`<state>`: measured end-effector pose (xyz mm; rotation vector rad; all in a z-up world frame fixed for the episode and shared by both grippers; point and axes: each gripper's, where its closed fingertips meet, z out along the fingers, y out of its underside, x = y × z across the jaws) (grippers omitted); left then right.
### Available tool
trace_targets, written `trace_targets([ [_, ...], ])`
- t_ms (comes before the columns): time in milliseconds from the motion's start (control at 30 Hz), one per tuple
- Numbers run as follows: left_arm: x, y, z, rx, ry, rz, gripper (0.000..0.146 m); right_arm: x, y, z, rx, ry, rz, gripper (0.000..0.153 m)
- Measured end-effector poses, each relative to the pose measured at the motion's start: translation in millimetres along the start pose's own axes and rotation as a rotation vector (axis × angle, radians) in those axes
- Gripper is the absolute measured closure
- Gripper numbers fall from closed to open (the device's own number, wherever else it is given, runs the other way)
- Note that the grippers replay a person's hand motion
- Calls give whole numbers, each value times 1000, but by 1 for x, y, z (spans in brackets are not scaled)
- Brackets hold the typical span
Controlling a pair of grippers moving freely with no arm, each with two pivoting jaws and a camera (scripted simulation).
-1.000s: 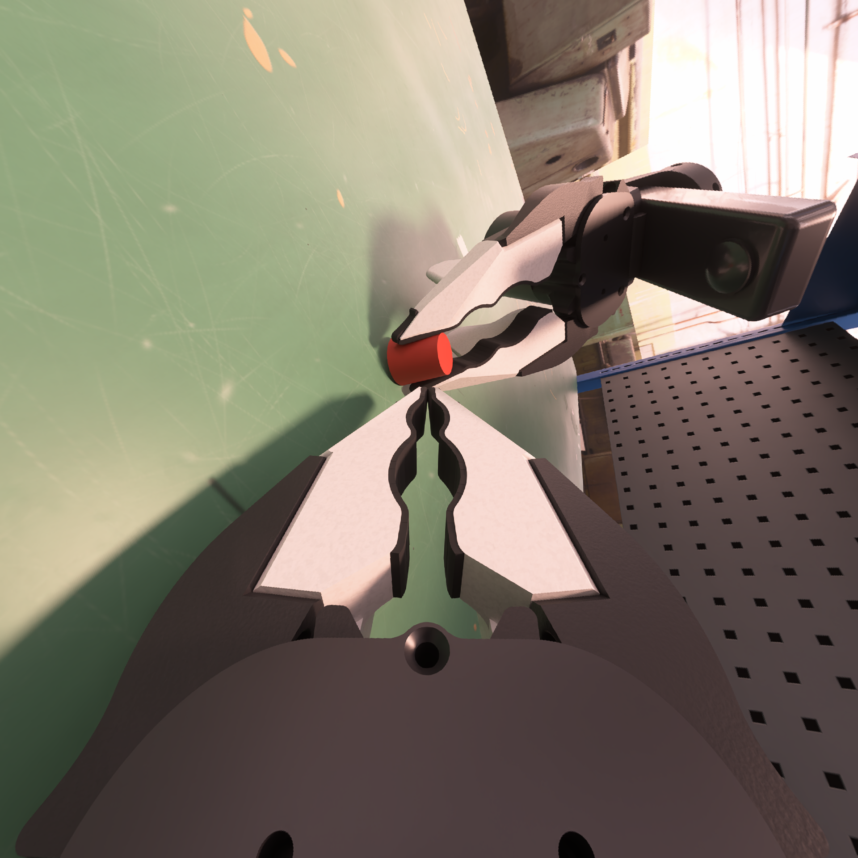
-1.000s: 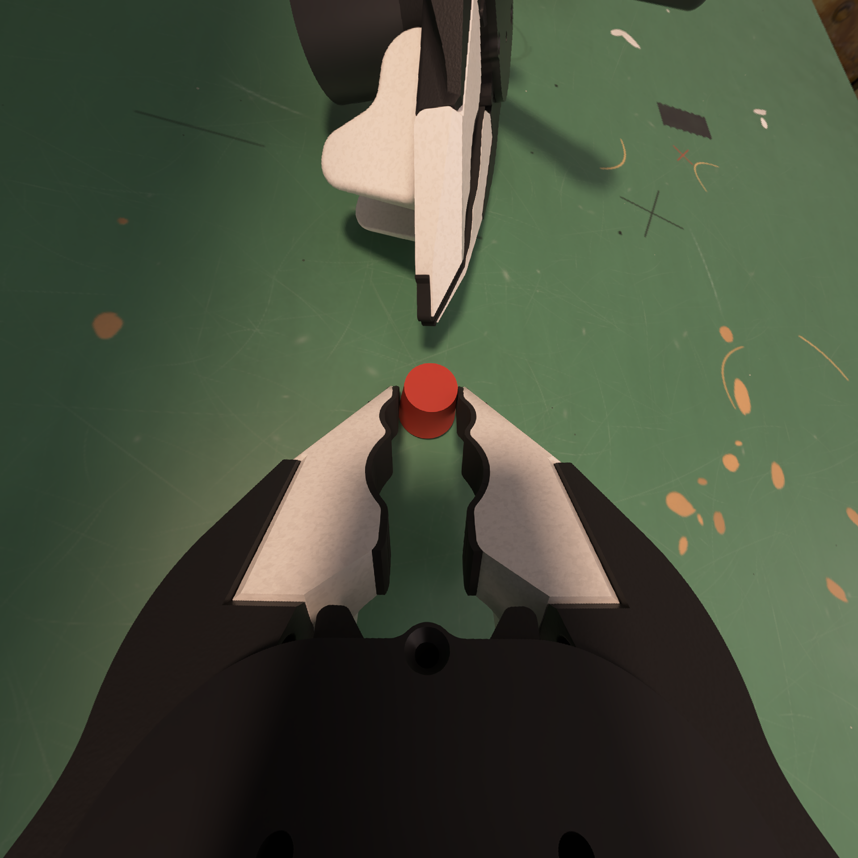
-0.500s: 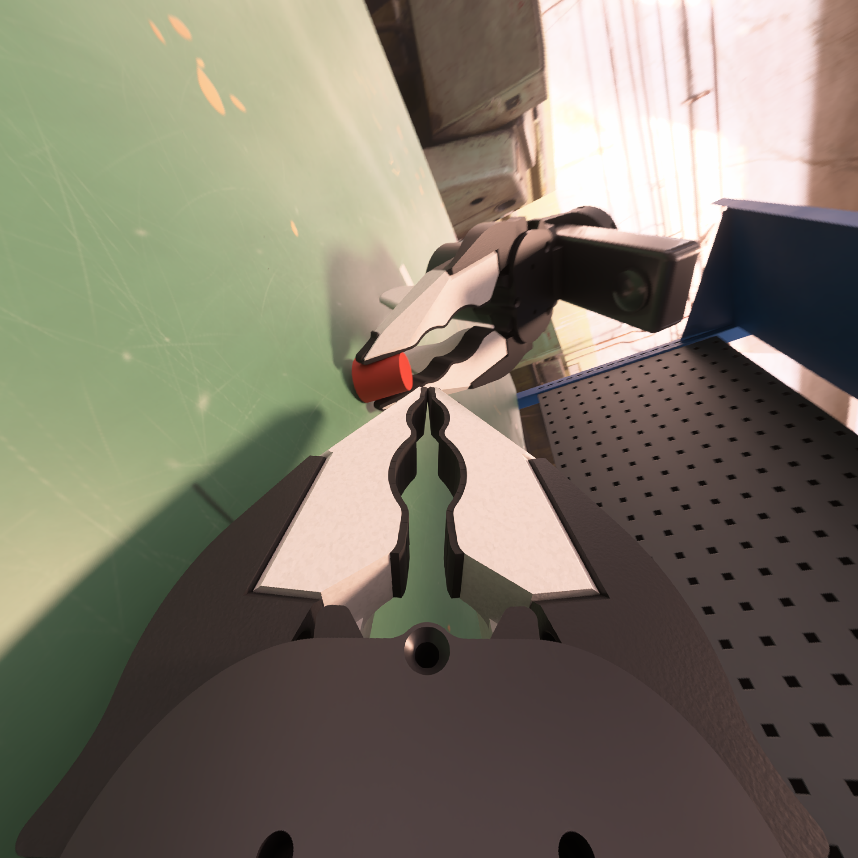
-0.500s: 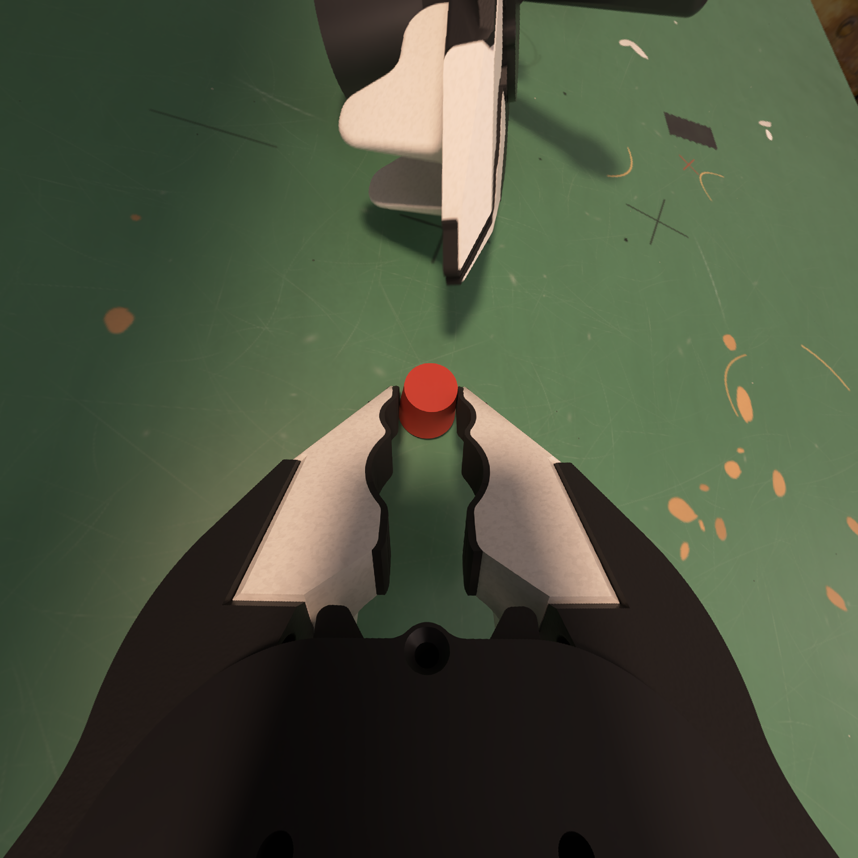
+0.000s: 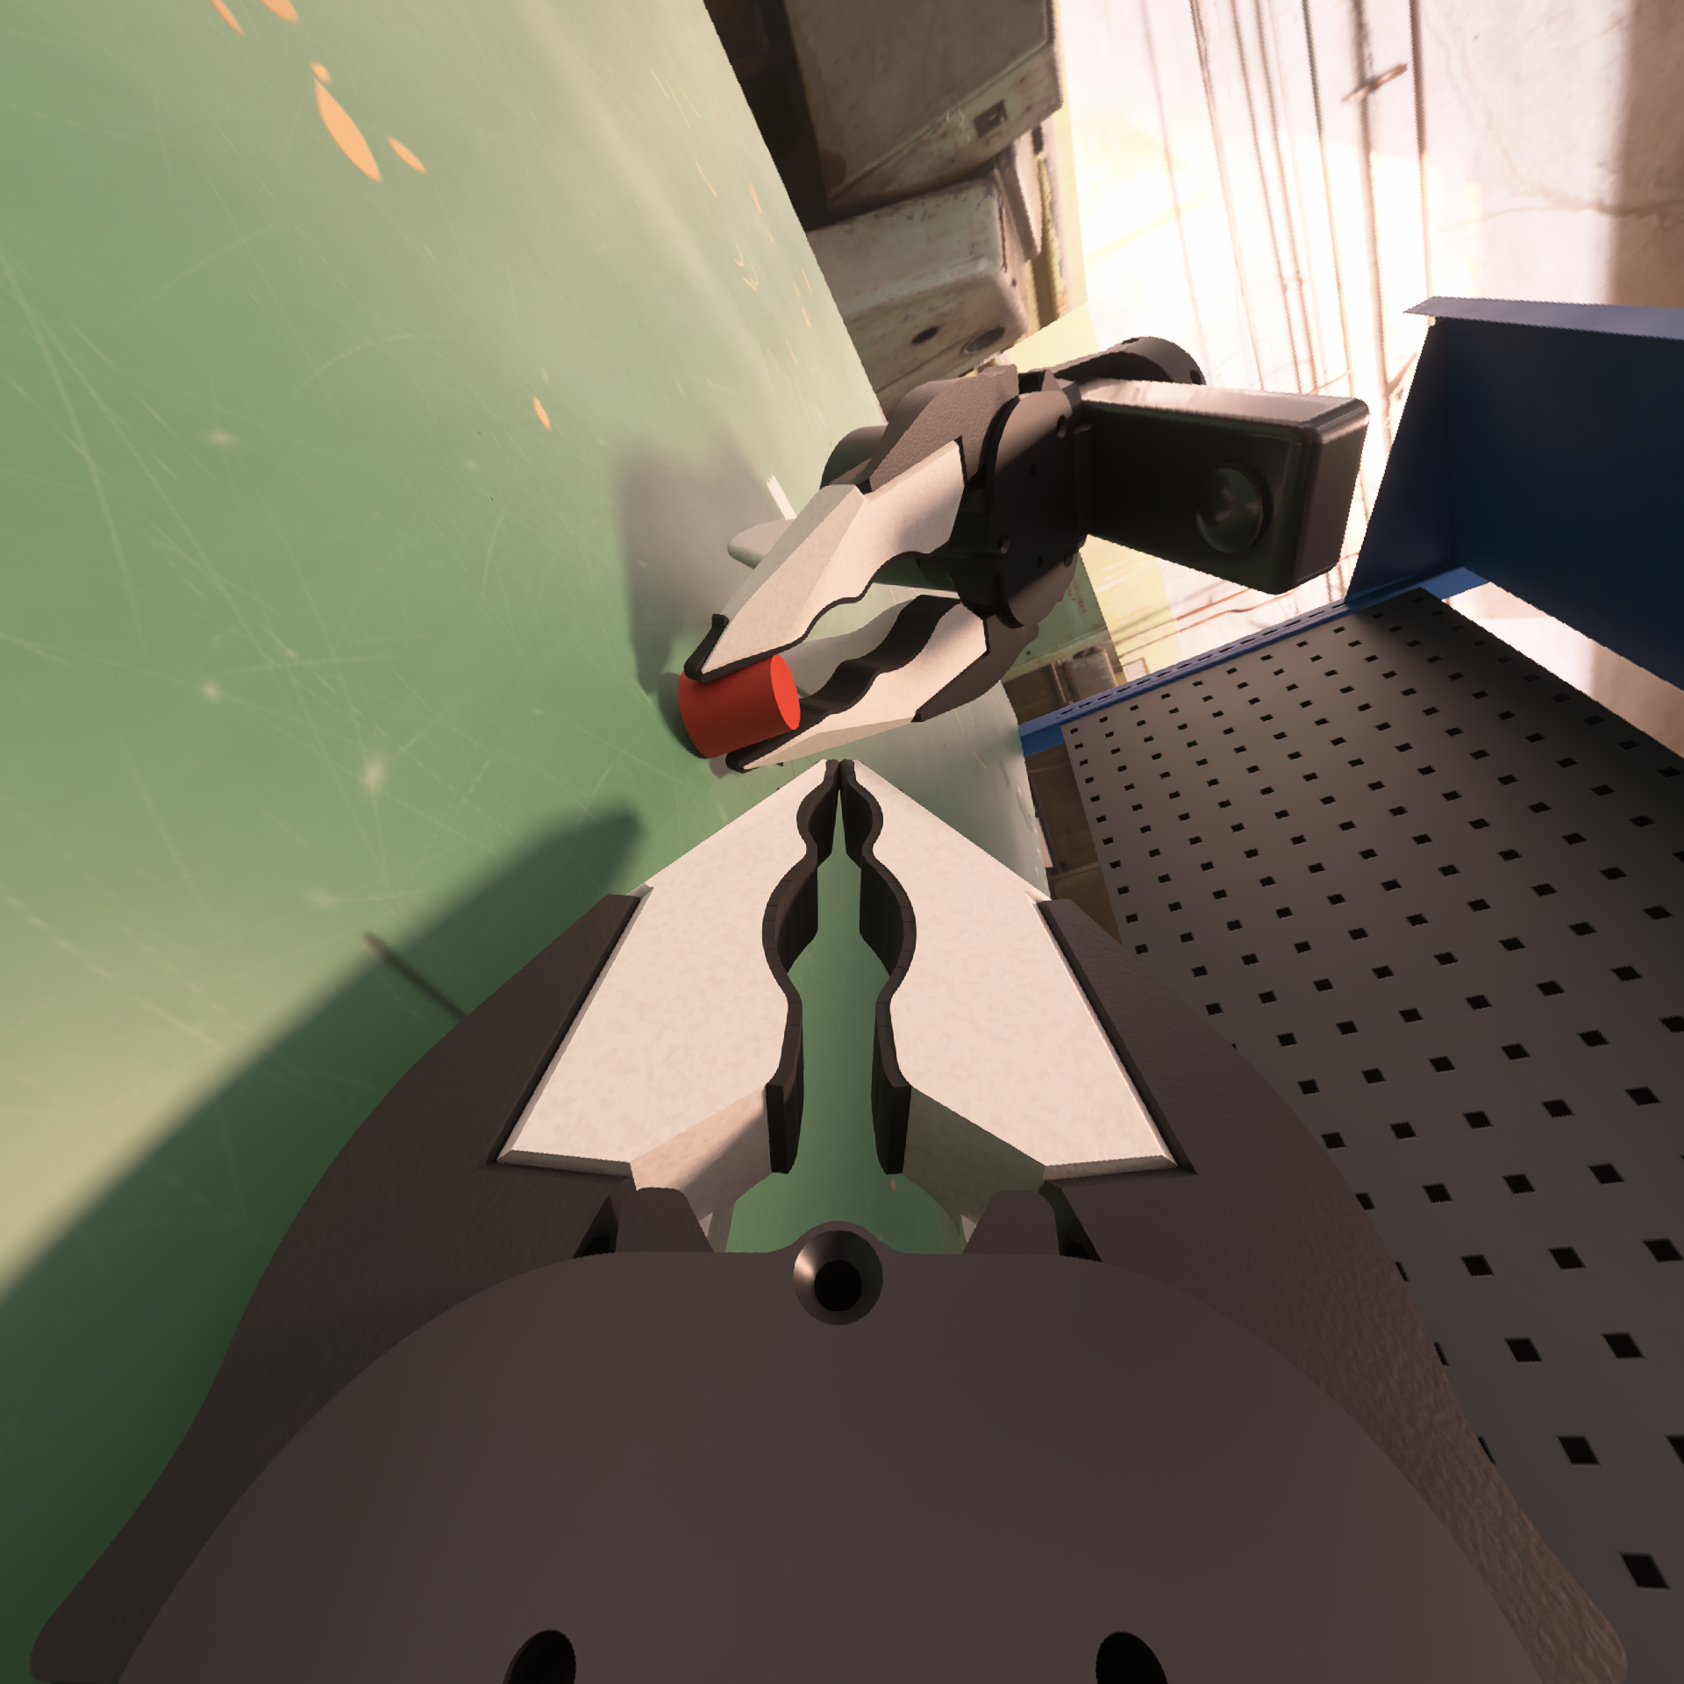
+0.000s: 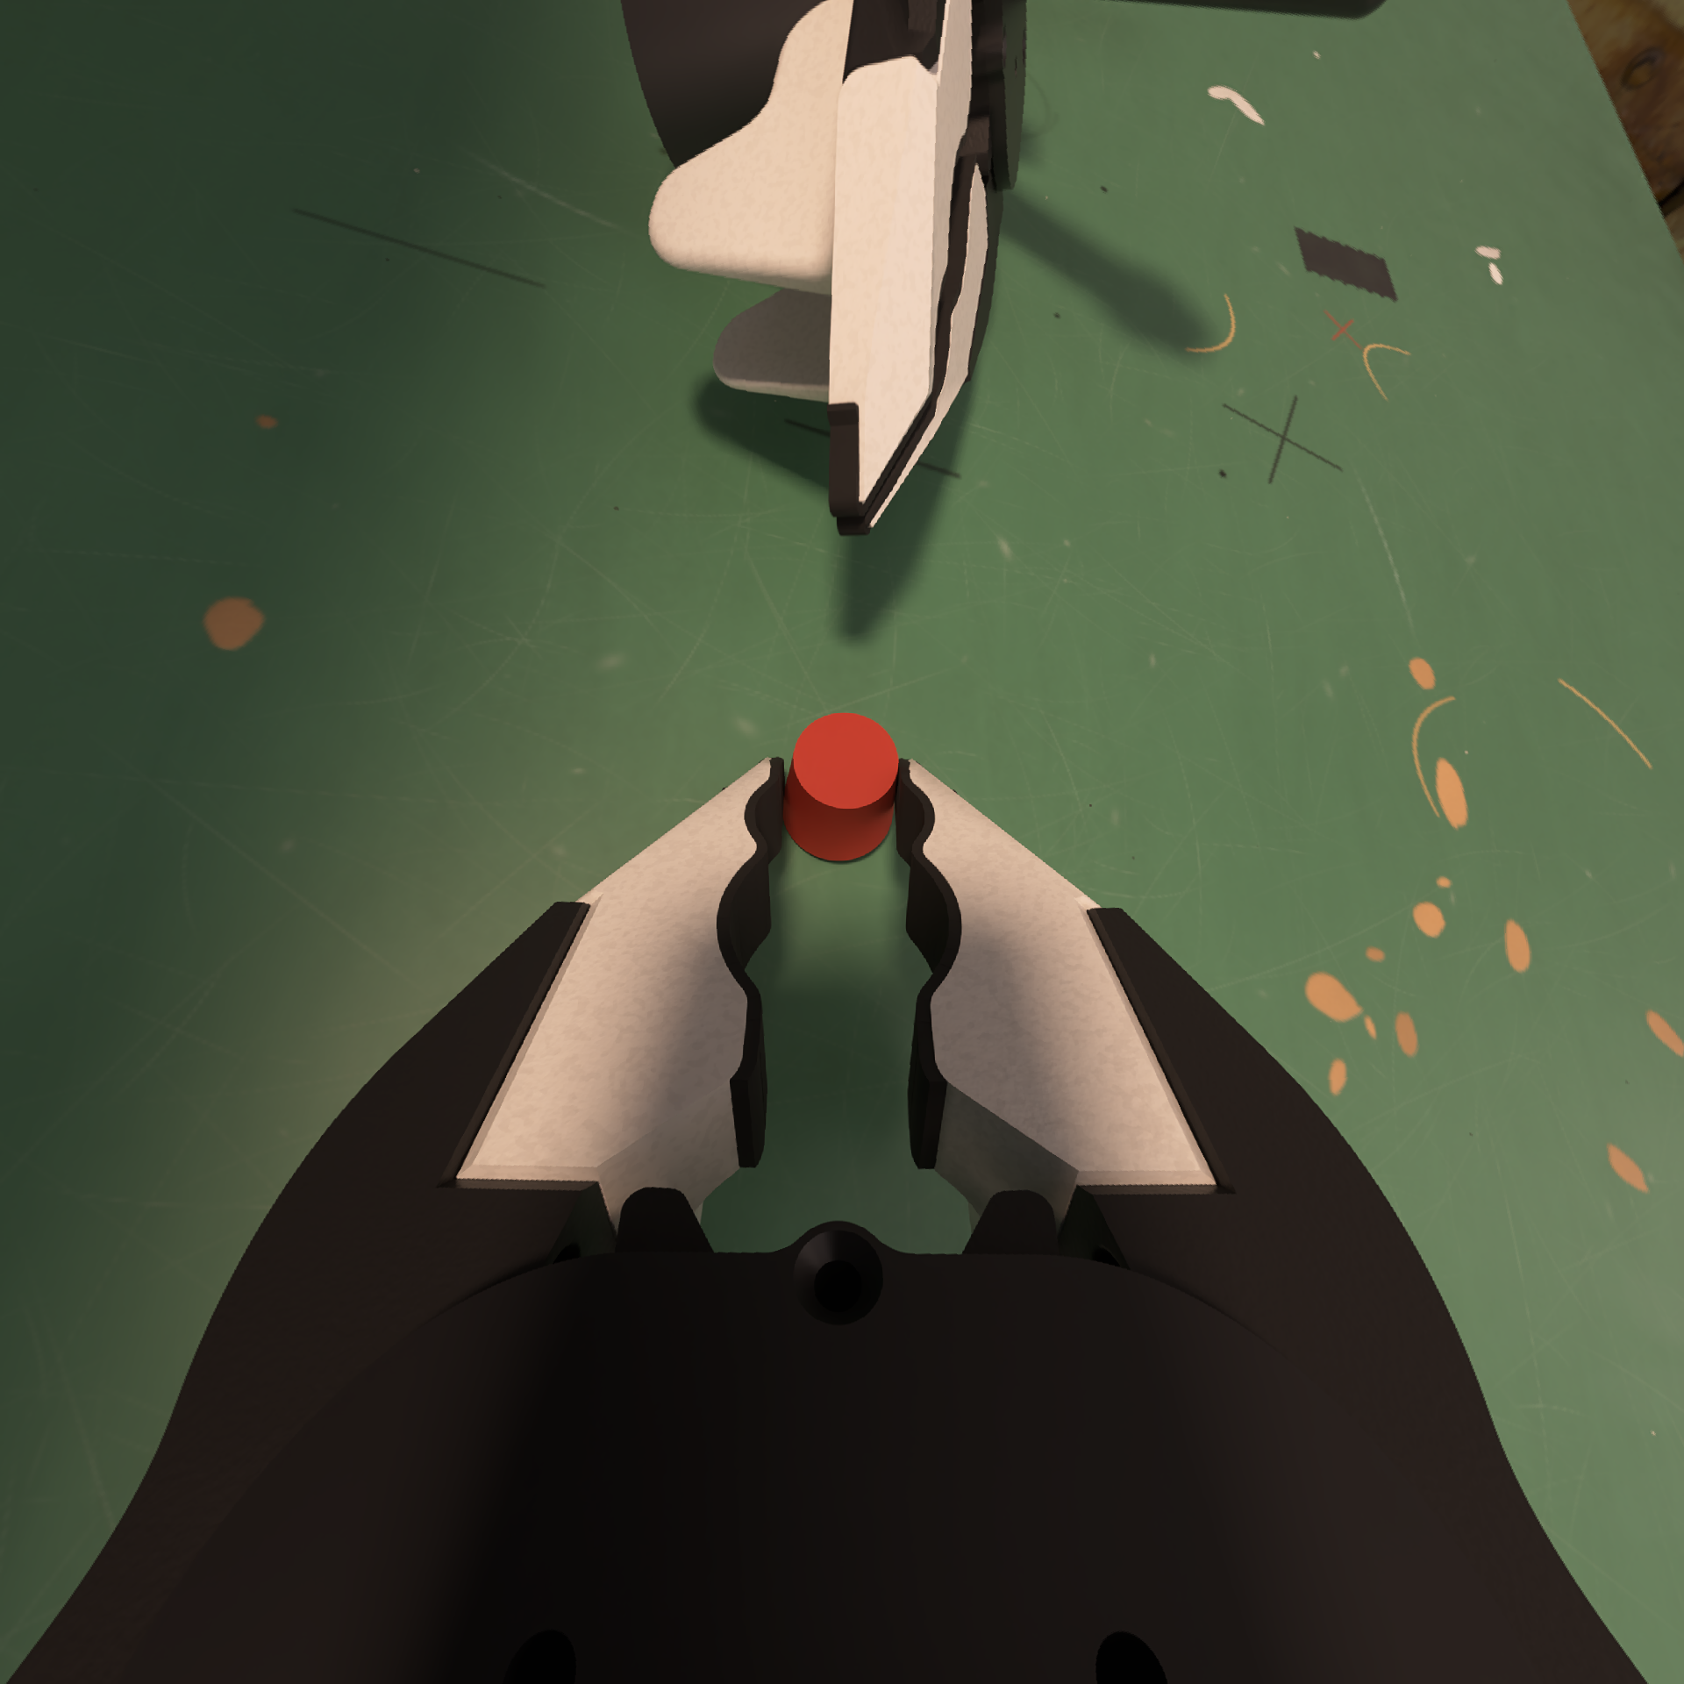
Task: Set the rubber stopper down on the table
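The red rubber stopper (image 6: 840, 788) is a short tapered plug held between the tips of my right gripper (image 6: 840, 775), wide end up, its narrow end at or just above the green table (image 6: 364, 729); I cannot tell whether it touches. In the left wrist view the stopper (image 5: 738, 706) shows in the right gripper (image 5: 729, 711) against the table (image 5: 319, 547). My left gripper (image 5: 838, 770) is shut and empty, a short way back from the stopper. It also shows in the right wrist view (image 6: 852, 515), beyond the stopper.
The table carries orange paint flecks (image 6: 1449, 793), scratches and a small dark patch (image 6: 1344, 264). A dark perforated panel (image 5: 1367, 911) with a blue frame (image 5: 1531, 437) stands along the table's edge. Worn boxes (image 5: 929, 264) lie beyond the far end.
My left gripper has drawn back from the stopper and stays shut. The right gripper still holds the stopper in the same place.
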<state>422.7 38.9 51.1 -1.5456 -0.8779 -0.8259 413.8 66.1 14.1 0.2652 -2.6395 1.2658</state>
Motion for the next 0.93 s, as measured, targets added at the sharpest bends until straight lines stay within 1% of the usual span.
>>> trace_targets([
  [133, 3, -3, -2, 15, 10, 20, 146, 2, 2, -1, -8, 7, 23, 129],
  [300, 7, -4, -4, 15, 9, 50, 146, 4, 6, -3, -28, 19, 94, 129],
  [433, 7, -5, -7, 24, 6, 61, 146, 3, 9, -5, -47, 10, 224, 126],
  [567, 6, -6, -9, 30, 0, 63, 146, -3, 10, -7, -55, 1, 304, 123],
  [733, 10, -7, -10, 36, 4, 80, 146, -9, 10, -8, -57, -1, 329, 114],
  [933, 11, -9, -13, 49, -6, 90, 146, -10, 10, -9, -59, 6, 332, 113],
])
